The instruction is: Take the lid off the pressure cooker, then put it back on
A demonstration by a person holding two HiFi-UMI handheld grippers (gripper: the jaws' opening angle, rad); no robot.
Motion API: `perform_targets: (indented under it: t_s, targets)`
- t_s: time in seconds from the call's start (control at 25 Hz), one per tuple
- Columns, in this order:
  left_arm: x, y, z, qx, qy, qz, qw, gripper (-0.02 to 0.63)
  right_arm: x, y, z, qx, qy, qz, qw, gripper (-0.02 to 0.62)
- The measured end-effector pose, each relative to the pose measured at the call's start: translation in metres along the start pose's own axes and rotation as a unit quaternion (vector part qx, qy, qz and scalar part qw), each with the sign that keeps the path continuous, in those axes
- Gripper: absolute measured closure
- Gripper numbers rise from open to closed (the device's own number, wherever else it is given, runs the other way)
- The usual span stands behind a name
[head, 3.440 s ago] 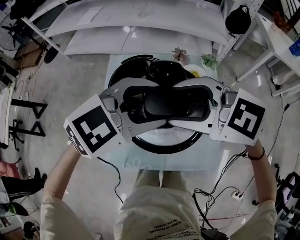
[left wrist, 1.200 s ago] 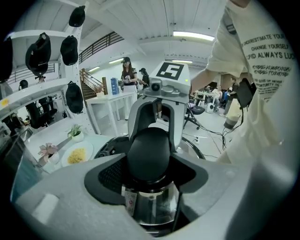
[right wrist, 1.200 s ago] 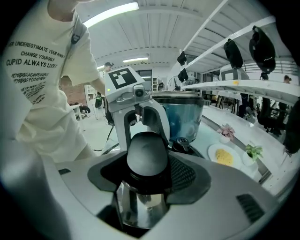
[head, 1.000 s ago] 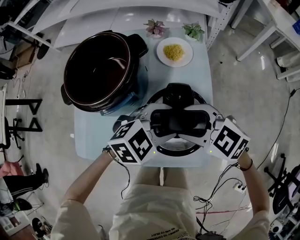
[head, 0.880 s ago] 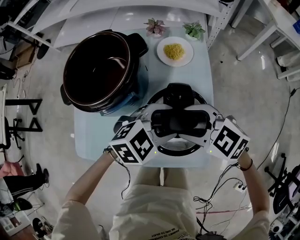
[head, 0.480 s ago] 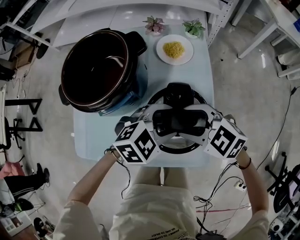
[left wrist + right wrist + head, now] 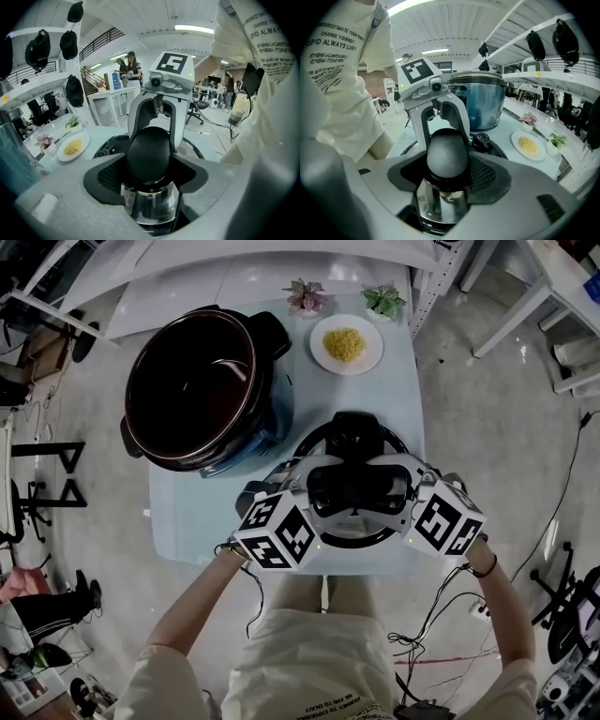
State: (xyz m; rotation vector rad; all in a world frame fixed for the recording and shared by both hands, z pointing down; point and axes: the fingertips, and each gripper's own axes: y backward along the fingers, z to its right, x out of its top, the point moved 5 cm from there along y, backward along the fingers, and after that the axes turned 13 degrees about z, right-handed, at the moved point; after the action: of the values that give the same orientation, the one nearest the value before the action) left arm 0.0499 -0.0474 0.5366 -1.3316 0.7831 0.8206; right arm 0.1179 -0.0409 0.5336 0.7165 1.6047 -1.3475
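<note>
Lid (image 7: pixel 354 432) is off; sits on table (image 7: pixel 187 512) right of open cooker (image 7: pixel 267 413), apart from it; L gripper (image 7: pixel 323 488) & R gripper (image 7: pixel 389 486) both clamp its handle (image 7: pixel 147 157); refit not yet done.

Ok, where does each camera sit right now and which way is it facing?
Head view: on the person's head, looking steeply down at table, open cooker and lid; shows forearms, torso, left gripper, right gripper.
Left gripper view: rides the left gripper, looks along its jaws, closed on the lid's handle, toward the right gripper; shirt at right.
Right gripper view: rides the right gripper, faces oppositely toward the left gripper and cooker; shirt at left.
Shared: both gripper views show the handle and the plate.
</note>
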Motion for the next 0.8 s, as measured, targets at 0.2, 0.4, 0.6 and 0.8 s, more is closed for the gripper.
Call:
perform_targets:
  t_s: [0.2, 0.4, 0.6, 0.8]
  targets:
    - [-0.002, 0.000, 0.000, 0.000, -0.001, 0.007, 1.0000, 0.316, -0.001, -0.002, 0.001, 0.010, -0.015, -0.013, 1.000, 0.321]
    - [-0.005, 0.002, 0.001, 0.031, 0.028, 0.016, 0.9990, 0.314, -0.007, -0.003, 0.000, 0.000, -0.066, -0.012, 0.998, 0.321]
    - [-0.010, 0.006, 0.003, 0.090, 0.061, 0.019, 0.9939, 0.314, -0.009, 0.001, -0.001, -0.060, -0.089, -0.004, 0.994, 0.318]
    - [-0.007, 0.021, 0.011, 0.161, 0.139, 0.061, 0.9752, 0.315, -0.008, 0.009, -0.009, -0.147, -0.110, 0.025, 0.983, 0.318]
